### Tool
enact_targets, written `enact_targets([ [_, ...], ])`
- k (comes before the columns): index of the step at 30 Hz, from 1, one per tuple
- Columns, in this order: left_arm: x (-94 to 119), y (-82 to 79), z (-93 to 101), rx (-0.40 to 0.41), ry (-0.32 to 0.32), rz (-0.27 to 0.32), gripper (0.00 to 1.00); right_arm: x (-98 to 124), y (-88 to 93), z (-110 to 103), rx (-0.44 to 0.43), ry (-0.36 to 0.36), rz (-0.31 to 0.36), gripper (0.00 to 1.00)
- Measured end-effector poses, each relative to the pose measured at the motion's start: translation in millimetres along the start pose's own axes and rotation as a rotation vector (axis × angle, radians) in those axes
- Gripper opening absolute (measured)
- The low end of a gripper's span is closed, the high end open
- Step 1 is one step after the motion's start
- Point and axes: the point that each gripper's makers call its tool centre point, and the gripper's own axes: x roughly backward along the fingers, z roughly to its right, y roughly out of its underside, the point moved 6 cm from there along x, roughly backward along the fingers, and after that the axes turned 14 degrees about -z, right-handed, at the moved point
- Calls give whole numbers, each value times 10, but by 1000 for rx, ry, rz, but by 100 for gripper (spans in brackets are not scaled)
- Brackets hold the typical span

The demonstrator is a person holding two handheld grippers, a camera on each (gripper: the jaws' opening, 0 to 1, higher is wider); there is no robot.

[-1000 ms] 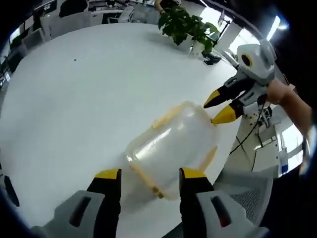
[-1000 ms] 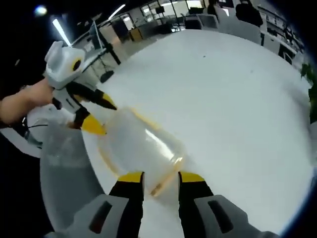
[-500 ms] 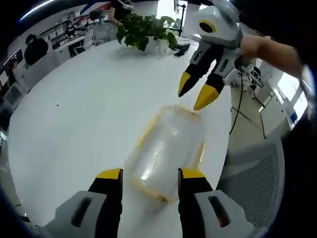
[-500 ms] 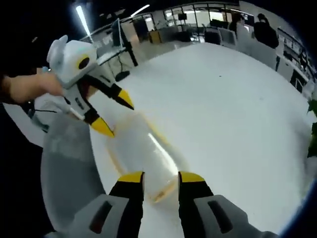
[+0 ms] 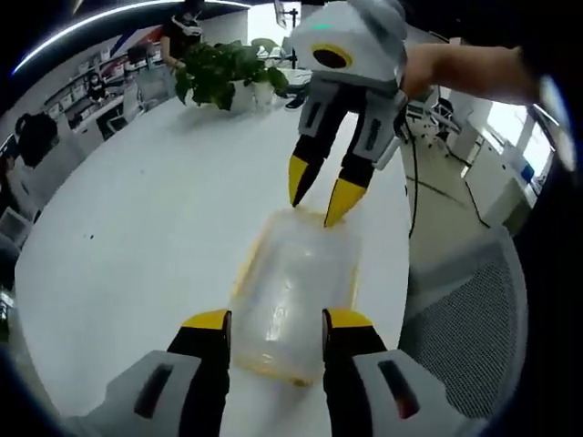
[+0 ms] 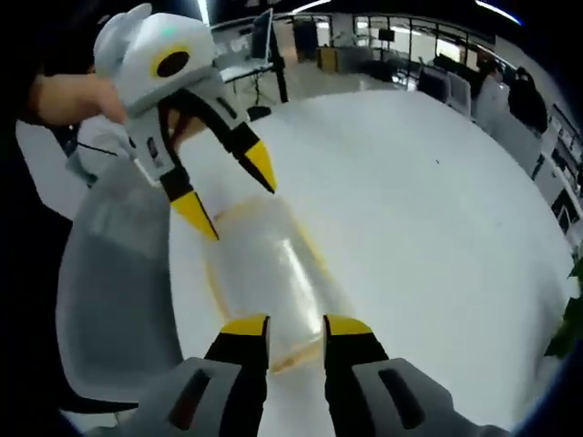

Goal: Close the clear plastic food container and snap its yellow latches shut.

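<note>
White round table (image 5: 137, 237) carries the clear plastic food container (image 5: 296, 291) near its edge, lid on, yellow latches (image 5: 244, 273) along its sides. We see the left gripper (image 5: 273, 320) at one short end, jaws spread apart to either side of the container. We see the right gripper (image 6: 283, 323) at the opposite end, jaws parted, tips just over the rim. A potted plant (image 5: 219, 73) stands far across the table; a mesh chair (image 5: 460, 328) sits beside it.

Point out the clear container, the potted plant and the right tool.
clear container (image 5: 293, 291), left gripper view, middle of its clear lid.
potted plant (image 5: 217, 75), left gripper view, its leaves.
right tool (image 5: 319, 198), left gripper view, between its yellow tips.
</note>
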Motion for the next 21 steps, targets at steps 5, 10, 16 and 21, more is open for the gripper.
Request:
enact_targets([
  [5,-23,24,8,-72,2,-26,36,-11,41,1,60,23,-40,18],
  [10,-37,21,21,-104,16,-27,34,4,60,-2,85,26,-51,19],
  [16,-76,18,45,-118,16,-41,33,1,5,5,75,38,-40,19],
  [21,-88,5,56,-118,17,-38,32,-46,-31,-34,105,30,-54,19],
])
